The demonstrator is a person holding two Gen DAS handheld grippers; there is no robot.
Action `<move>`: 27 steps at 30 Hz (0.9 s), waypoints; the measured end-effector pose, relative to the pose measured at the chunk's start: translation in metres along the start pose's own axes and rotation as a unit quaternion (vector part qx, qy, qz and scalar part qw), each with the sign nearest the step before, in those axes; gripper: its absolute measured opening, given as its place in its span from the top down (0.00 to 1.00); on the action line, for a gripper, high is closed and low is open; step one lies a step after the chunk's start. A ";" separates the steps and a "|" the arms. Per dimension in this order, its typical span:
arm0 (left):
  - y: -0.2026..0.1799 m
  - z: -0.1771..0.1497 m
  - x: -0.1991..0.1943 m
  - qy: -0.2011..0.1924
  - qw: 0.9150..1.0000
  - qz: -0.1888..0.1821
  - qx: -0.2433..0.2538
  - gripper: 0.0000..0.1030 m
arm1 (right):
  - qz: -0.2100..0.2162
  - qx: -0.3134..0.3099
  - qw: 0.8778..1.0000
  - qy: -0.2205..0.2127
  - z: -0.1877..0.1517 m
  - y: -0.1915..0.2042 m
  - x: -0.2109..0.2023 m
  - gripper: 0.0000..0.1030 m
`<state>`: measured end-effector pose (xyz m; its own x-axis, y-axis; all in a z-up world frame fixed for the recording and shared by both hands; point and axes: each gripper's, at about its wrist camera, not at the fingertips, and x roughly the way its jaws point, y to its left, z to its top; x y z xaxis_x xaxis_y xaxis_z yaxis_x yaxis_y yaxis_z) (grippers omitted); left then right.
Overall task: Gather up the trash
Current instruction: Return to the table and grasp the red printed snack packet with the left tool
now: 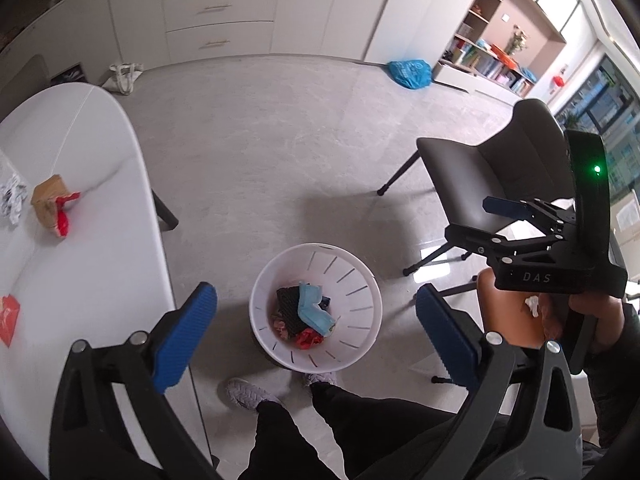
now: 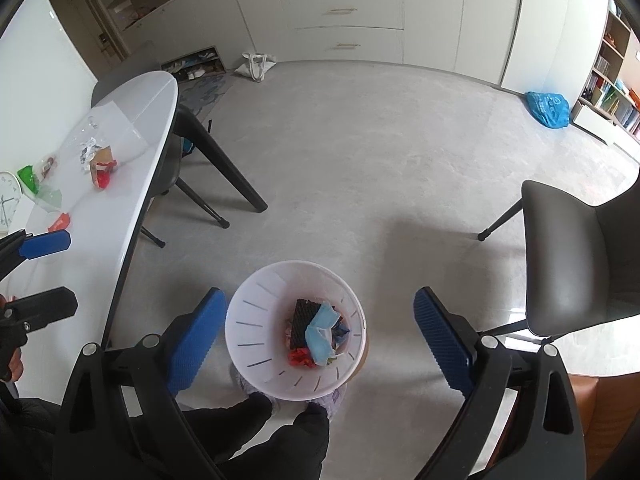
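A white slotted waste bin stands on the floor by the person's feet. Inside lie a light blue face mask, a black ridged piece and red scraps. My left gripper hangs open above the bin with nothing between its blue pads. My right gripper is also open and empty over the bin. On the white table lie a crumpled brown paper bag with red, crumpled printed paper and an orange wrapper.
A grey chair stands right of the bin. A blue plastic bag and a white tote sit far off by the cabinets. The person's dark trousers and shoes fill the bottom. A clock and green packet lie on the table's left.
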<state>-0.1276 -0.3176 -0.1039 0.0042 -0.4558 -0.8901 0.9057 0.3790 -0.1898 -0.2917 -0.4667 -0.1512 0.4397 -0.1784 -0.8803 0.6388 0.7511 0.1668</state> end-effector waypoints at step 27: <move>0.264 -0.071 -0.093 -0.052 0.954 0.238 -0.174 0.07 | 0.125 -0.201 0.971 -0.026 0.082 0.243 0.026 0.03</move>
<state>0.0813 -0.1178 -0.1009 0.4389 -0.2358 -0.8671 0.5950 0.7994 0.0838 -0.0734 -0.3414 -0.0975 0.5870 0.0186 -0.8093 0.2143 0.9605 0.1775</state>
